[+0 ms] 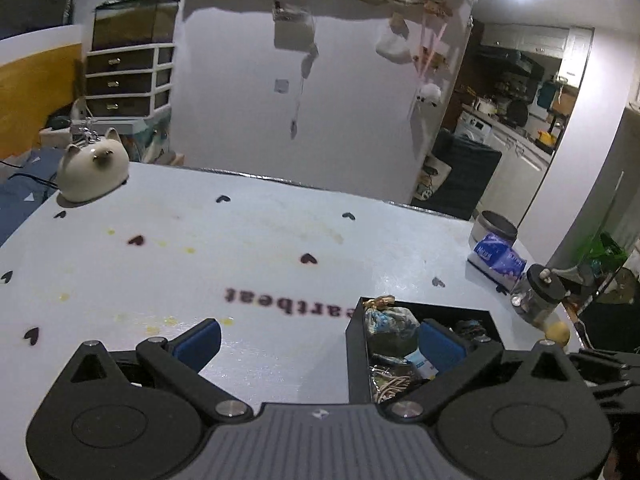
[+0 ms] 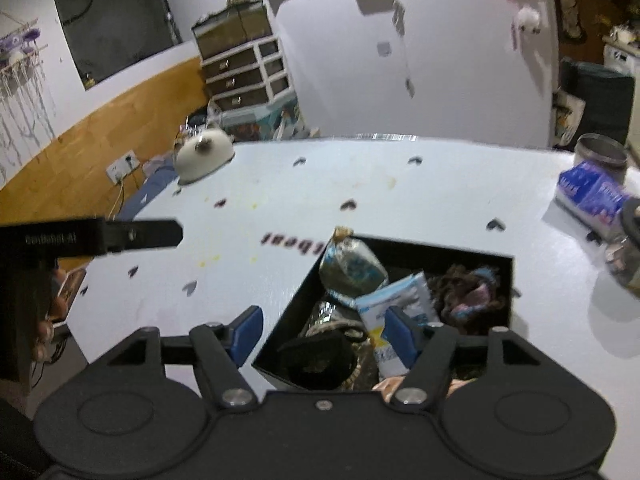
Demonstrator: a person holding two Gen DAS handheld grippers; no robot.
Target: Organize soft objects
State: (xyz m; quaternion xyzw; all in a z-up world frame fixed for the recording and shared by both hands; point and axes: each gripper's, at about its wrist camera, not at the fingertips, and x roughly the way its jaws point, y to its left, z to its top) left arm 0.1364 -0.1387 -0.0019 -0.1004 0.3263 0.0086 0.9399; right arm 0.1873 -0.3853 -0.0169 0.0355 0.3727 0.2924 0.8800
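A black open box (image 1: 356, 360) stands on the white table (image 1: 240, 248), filled with soft things. In the right wrist view the box (image 2: 432, 250) holds a blue-patterned drawstring pouch (image 2: 352, 266), a white and blue packet (image 2: 400, 300), a fuzzy brown, pink and blue bundle (image 2: 468, 292) and a black soft item (image 2: 316, 360). My right gripper (image 2: 323, 336) is open and straddles the box's left wall, with one pad over the packet and nothing pressed. My left gripper (image 1: 320, 344) is wide open and empty, its right pad over the box beside the pouch (image 1: 384, 316).
A white cat-shaped ceramic piece (image 1: 94, 170) sits at the table's far left corner. At the right edge are a blue tissue pack (image 1: 498, 260), a round tin (image 1: 494, 228), a black-lidded glass jar (image 1: 540, 292) and a lemon (image 1: 558, 332). The left gripper's finger (image 2: 152, 235) shows at left.
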